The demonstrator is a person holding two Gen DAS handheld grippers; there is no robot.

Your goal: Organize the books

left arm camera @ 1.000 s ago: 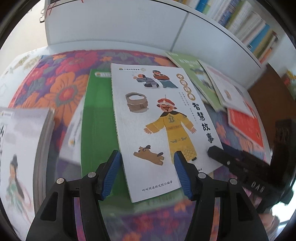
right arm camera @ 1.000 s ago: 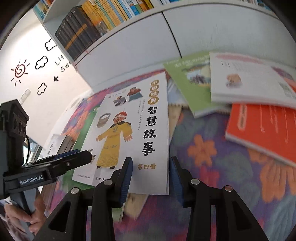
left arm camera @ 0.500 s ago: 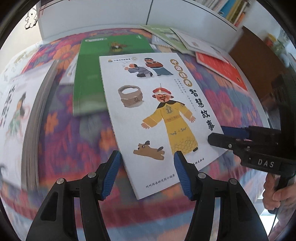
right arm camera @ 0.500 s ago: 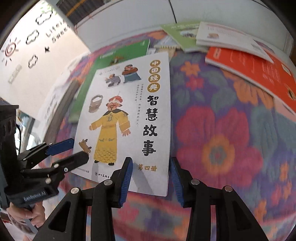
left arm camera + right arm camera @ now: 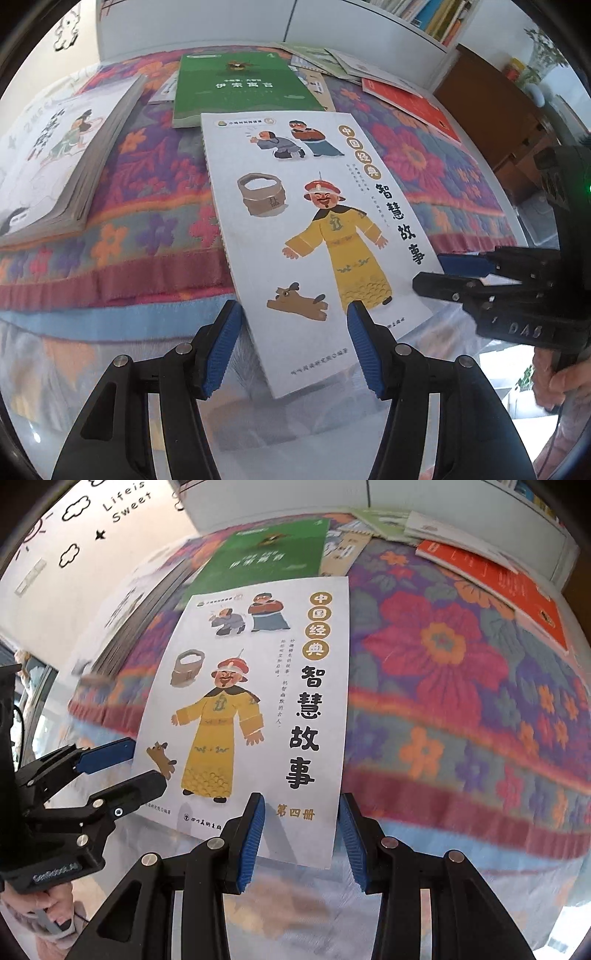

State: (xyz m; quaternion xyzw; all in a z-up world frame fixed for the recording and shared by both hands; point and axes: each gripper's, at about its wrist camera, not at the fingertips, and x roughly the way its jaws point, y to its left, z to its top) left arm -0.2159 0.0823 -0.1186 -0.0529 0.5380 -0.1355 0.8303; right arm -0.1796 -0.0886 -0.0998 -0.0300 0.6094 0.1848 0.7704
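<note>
Both grippers grasp the white picture book [image 5: 314, 236] at its near end: left gripper [image 5: 295, 347] clamped across the near left corner, right gripper [image 5: 301, 834] clamped across the near right corner, blue pads on the cover in each wrist view. From the right wrist view, the left gripper's fingers [image 5: 110, 753] sandwich the book's left edge, one above, one below.

Book is tilted, its near half overhanging the near edge of the floral cloth [image 5: 147, 206], its far end over the cloth. Pale glossy surface [image 5: 92, 350] below the cloth's red border lies open under the grippers.

Far of the held book: green book [image 5: 240, 88] flat on the cloth. Far left: thick white book [image 5: 55, 155], pages facing right. Far right: orange book [image 5: 509, 583] under a few thin pale books [image 5: 332, 61], close to the white cabinet [image 5: 221, 22]. Wide bare cloth between the held book and the orange one.
</note>
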